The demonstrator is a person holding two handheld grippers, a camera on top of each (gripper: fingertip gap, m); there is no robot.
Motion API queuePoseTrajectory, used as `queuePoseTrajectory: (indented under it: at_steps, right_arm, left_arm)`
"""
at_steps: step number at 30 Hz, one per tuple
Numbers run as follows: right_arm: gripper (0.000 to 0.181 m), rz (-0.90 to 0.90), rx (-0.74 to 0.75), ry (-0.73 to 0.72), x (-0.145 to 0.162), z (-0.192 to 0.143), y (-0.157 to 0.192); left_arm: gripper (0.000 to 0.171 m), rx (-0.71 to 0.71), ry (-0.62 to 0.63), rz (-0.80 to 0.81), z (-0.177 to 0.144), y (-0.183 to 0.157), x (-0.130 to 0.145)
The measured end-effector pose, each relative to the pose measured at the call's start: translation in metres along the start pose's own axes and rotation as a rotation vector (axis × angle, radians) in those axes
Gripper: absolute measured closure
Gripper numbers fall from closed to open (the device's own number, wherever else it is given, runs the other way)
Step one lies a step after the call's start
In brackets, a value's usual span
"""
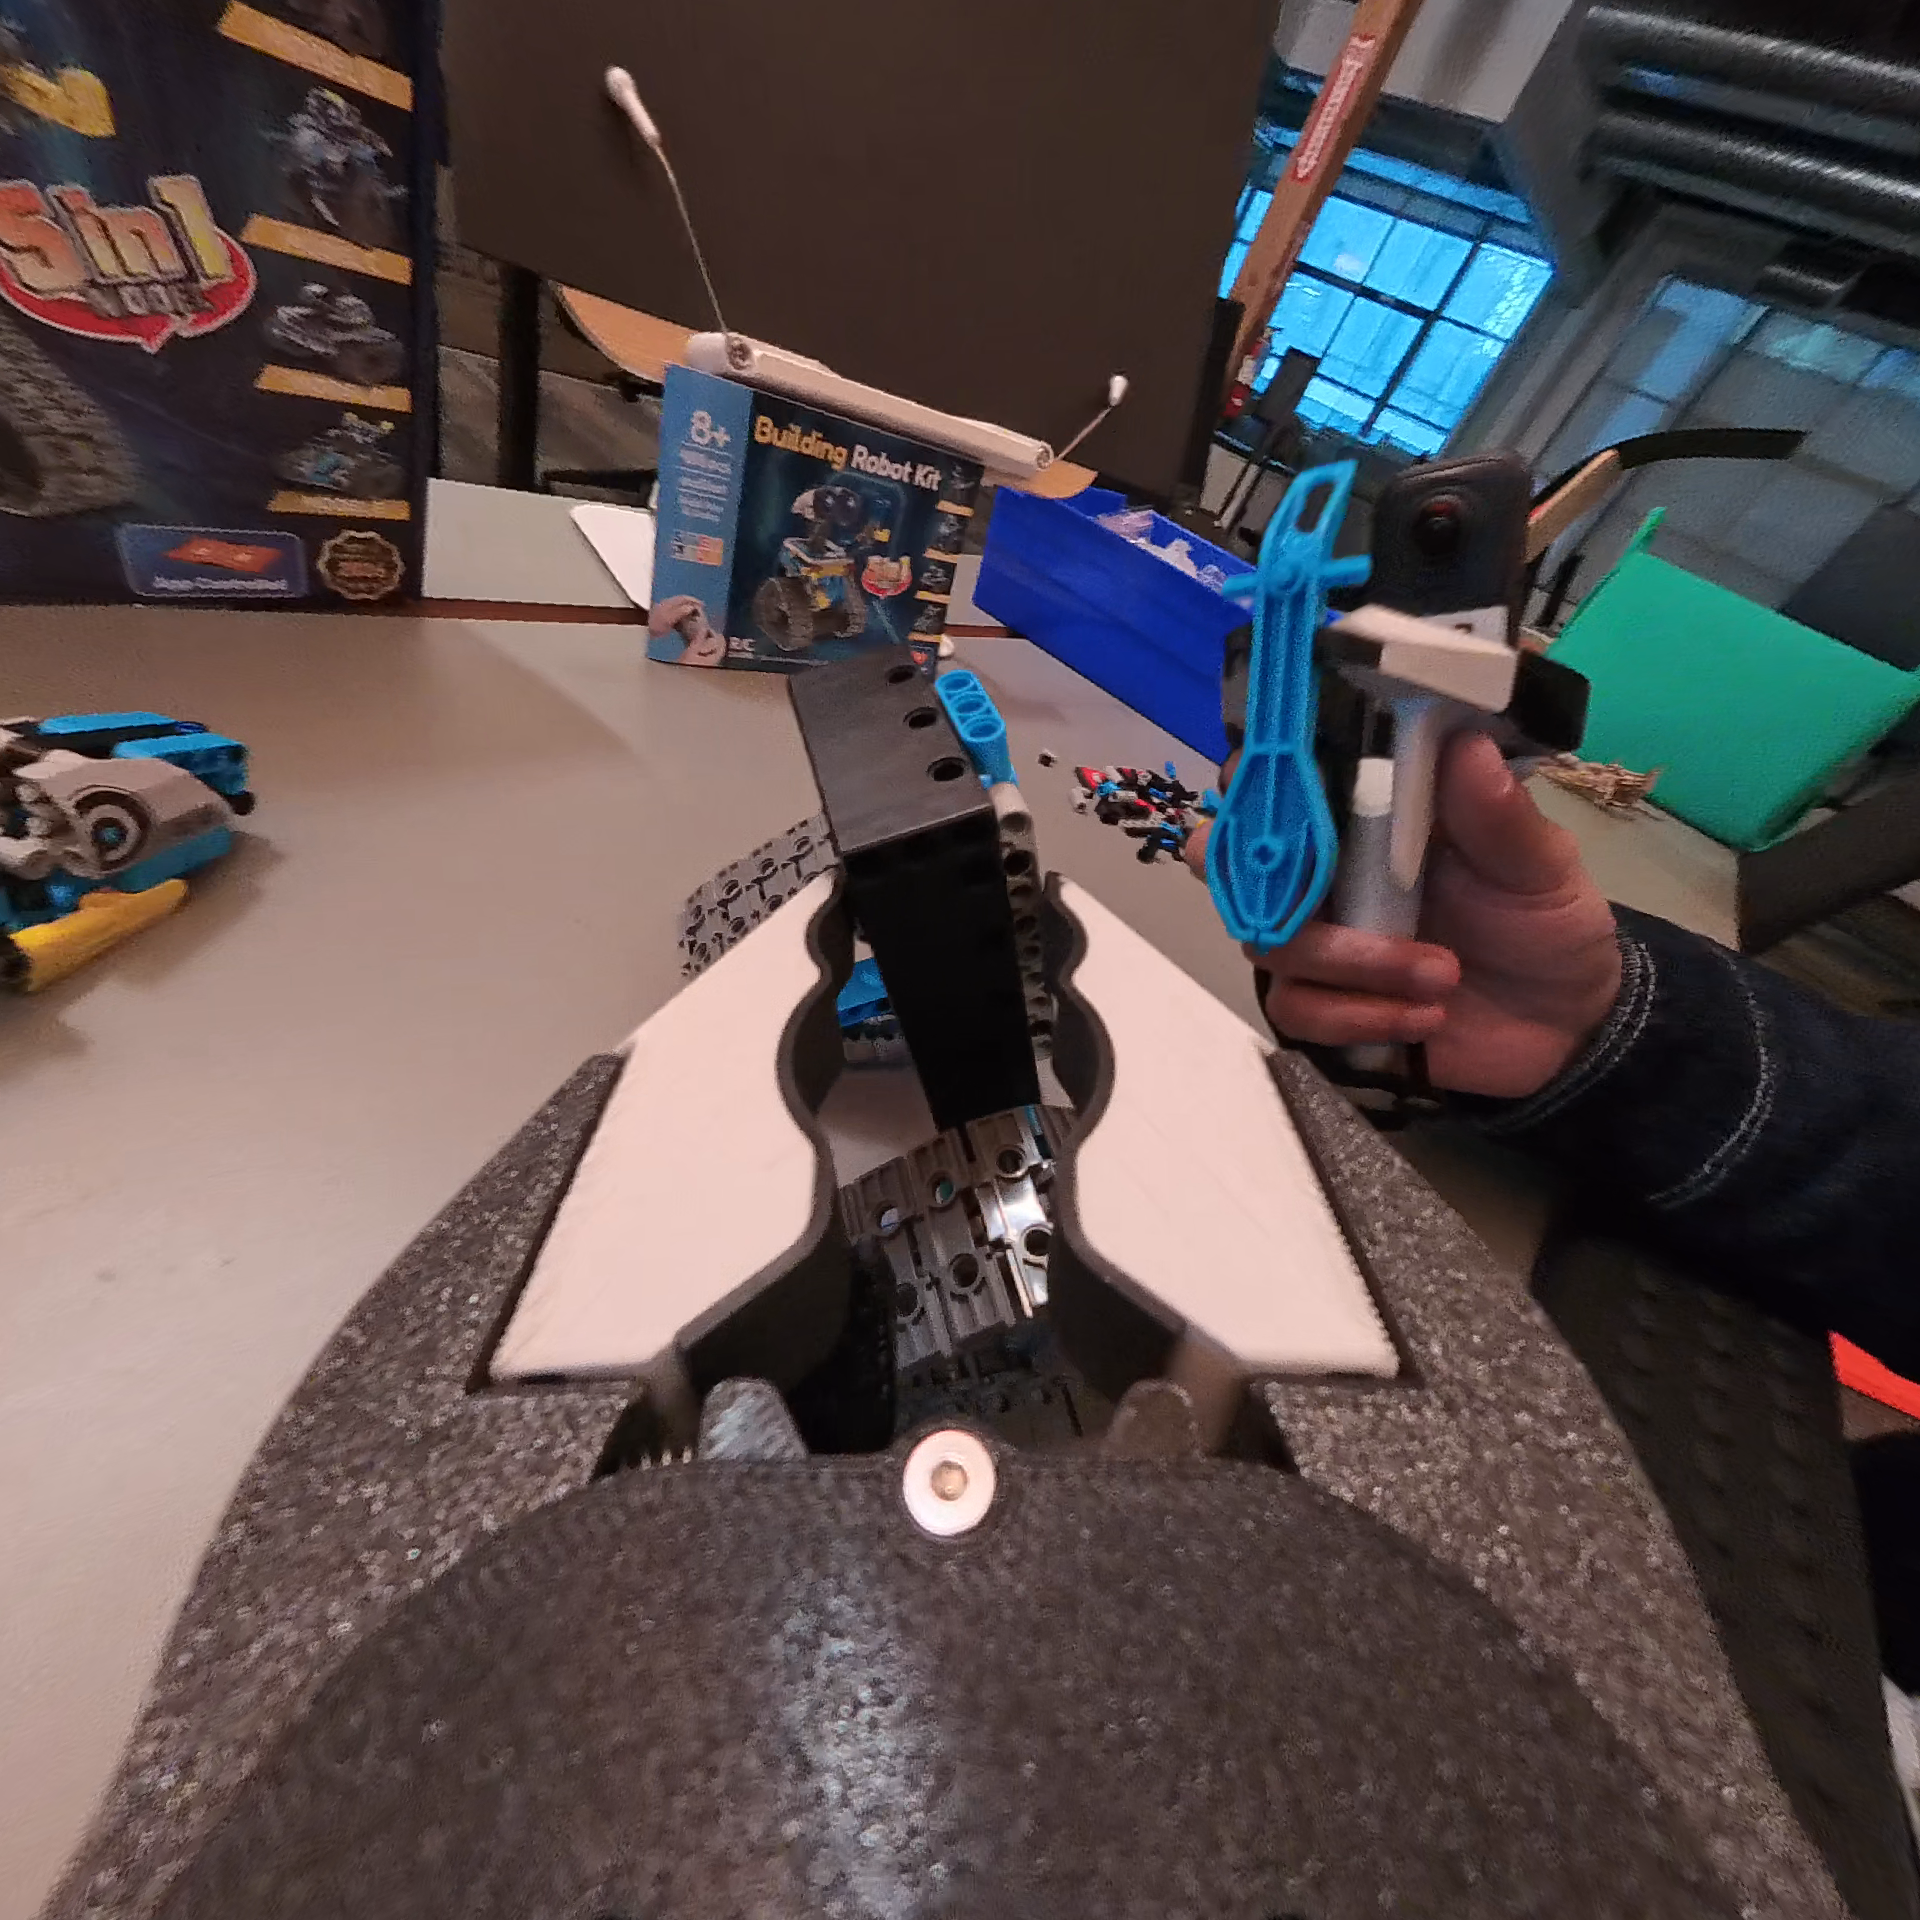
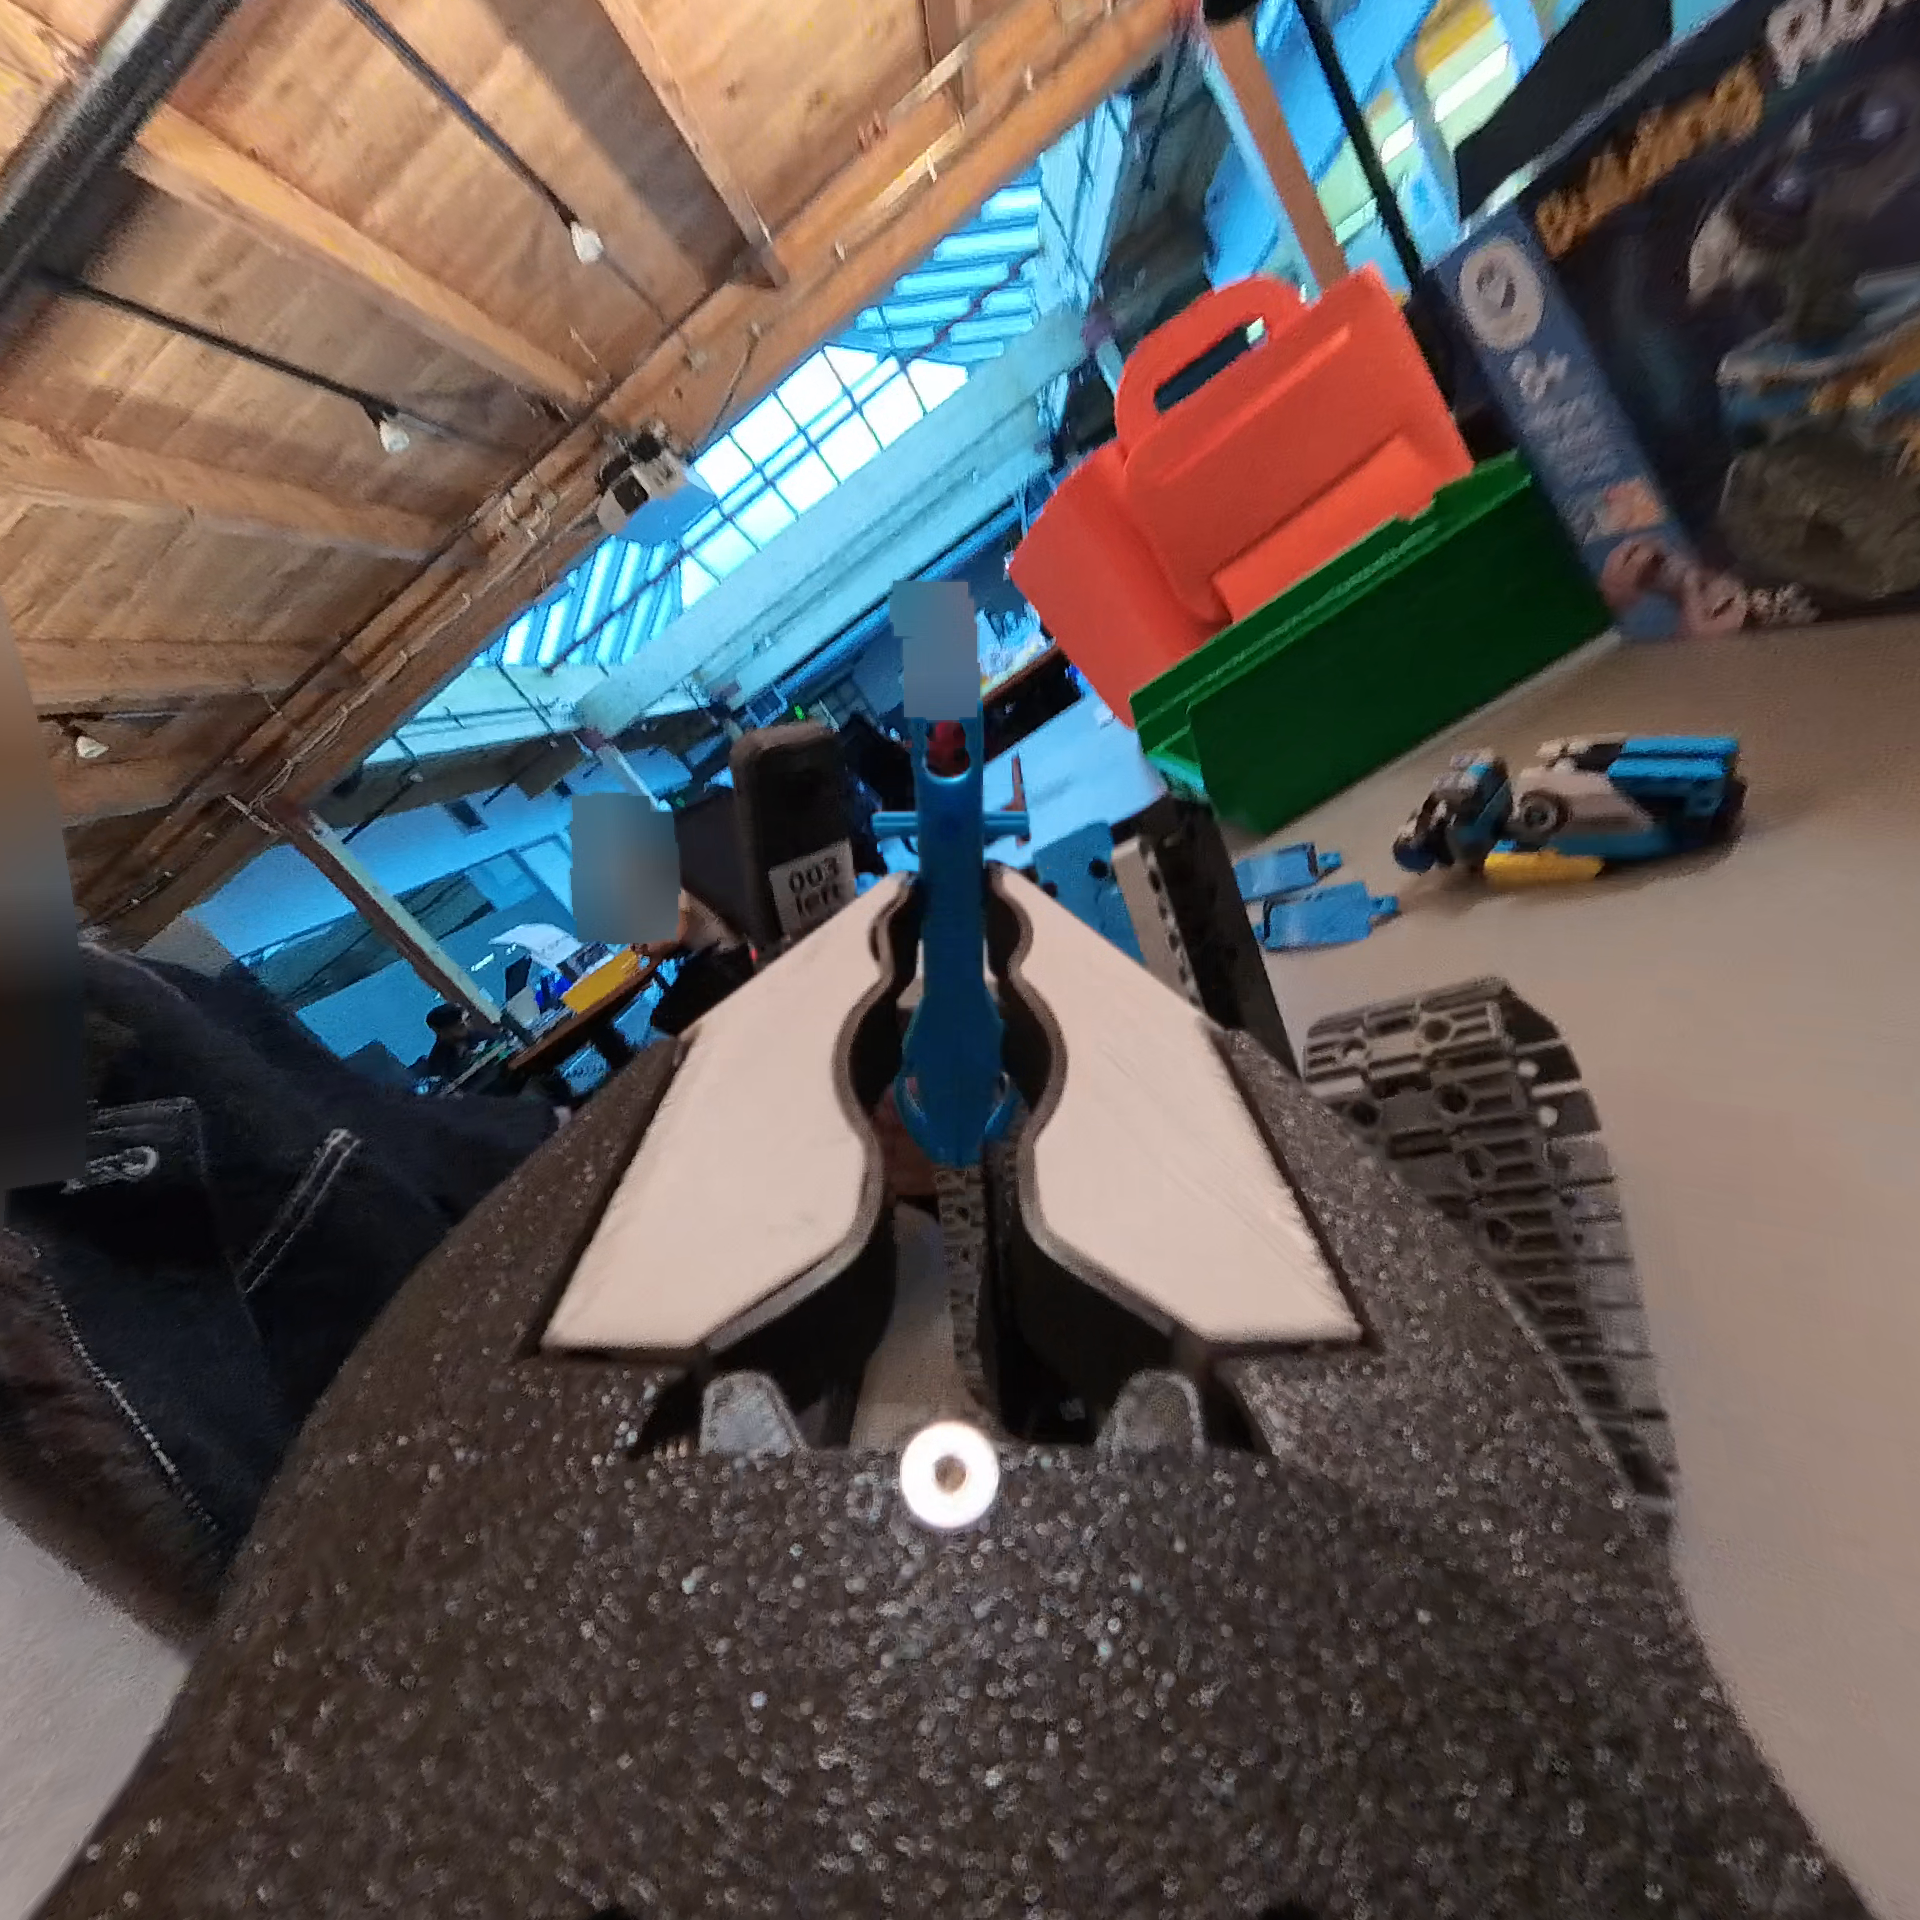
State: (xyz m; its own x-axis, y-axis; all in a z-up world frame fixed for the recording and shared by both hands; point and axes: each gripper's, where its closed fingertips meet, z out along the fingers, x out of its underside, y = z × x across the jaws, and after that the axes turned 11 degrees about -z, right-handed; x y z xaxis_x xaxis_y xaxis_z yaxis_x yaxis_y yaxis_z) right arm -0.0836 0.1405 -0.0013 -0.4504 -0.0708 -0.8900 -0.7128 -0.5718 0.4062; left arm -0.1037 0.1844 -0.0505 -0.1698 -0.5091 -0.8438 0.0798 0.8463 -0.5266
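Left hand-held gripper (image 1: 945,997) is clamped on a black rectangular plastic block with side holes (image 1: 925,883), upright over the grey counter (image 1: 416,935); right hand-held gripper (image 2: 951,997) pinches a slim blue plastic brick-separator tool (image 2: 948,935), raised clear, tip forward as if kept ready.

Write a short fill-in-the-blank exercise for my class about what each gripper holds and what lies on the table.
1. The left gripper is shut on a tall ____ block.
2. The right gripper is shut on a slim ____ tool.
3. Behind the toy vehicle on the table stands a ____ bin.
4. On that bin sits an ____ case.

Missing words: black; blue; green; orange
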Motion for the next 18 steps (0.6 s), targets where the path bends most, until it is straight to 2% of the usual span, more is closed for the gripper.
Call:
queuePoseTrajectory:
  at_steps: [3, 9, 15, 18]
  right_arm:
    - [0.171, 0.03, 0.05, 0.094, 0.017, 0.003, -0.01]
    - [0.171, 0.136, 0.031, 0.178, 0.027, 0.002, -0.014]
    - [0.171, -0.092, 0.137, 0.343, 0.037, 0.002, -0.016]
    - [0.171, -0.131, 0.171, 0.373, 0.035, 0.003, -0.015]
  left_arm:
    - [0.137, 0.032, 0.016, 0.008, 0.002, -0.006, 0.003]
    - [0.136, 0.084, 0.052, 0.043, 0.007, -0.022, 0.012]
    - [0.136, 0.062, 0.045, 0.06, 0.008, -0.024, 0.014]
    - [0.136, 0.047, 0.042, 0.078, 0.009, -0.026, 0.014]
